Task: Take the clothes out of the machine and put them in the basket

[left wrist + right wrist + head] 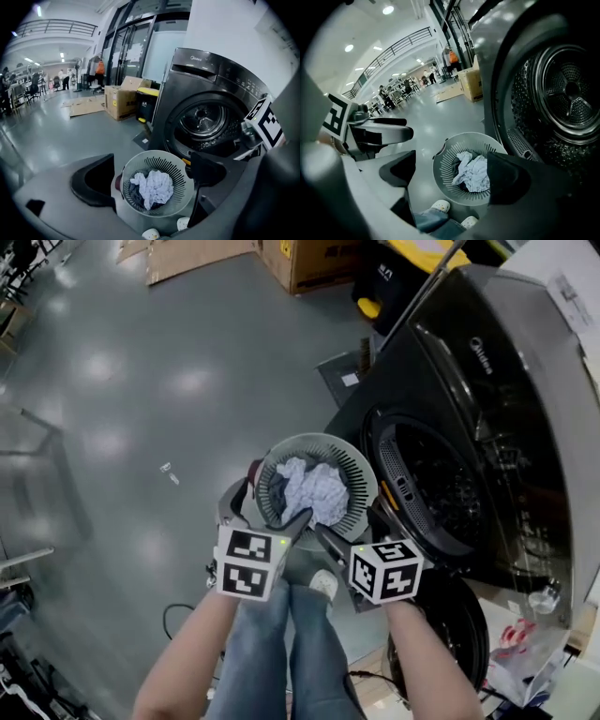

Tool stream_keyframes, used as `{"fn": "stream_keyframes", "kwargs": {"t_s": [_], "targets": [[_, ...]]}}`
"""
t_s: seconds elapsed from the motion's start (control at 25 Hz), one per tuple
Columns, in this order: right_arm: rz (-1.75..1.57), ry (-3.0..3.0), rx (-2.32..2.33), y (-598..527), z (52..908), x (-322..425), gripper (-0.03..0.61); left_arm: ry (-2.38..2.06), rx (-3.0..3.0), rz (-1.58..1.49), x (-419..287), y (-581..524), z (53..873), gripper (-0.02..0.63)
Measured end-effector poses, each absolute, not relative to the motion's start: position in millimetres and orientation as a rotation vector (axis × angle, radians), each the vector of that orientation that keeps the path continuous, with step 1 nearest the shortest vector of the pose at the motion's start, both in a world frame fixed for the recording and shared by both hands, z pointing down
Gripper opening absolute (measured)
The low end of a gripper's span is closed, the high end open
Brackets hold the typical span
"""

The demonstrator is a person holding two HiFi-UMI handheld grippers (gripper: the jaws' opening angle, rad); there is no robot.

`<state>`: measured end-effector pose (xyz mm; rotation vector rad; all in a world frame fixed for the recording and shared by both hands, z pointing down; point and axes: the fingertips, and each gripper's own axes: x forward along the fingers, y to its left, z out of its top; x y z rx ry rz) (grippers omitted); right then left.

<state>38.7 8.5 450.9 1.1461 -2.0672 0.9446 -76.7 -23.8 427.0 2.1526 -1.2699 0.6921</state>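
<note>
The clothes lie in a crumpled heap in the basket on the floor, at 12 o'clock from both grippers in the head view. The heap is round, with no long side. The left gripper is spread wide and holds nothing. The right gripper is spread wide and empty too. The machine has its drum at 2 o'clock, nearer the right gripper. The drum's mouth faces 9 o'clock, toward the basket. I can see no clothes inside it.
</note>
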Motion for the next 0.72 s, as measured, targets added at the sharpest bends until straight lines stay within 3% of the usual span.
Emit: {"fn": "stream_keyframes", "kwargs": {"t_s": [0.72], "targets": [[0.720,-2.080,1.196,30,274,65,0.454,-1.167,2.387,0.766,-47,-8,268,0.509]]}}
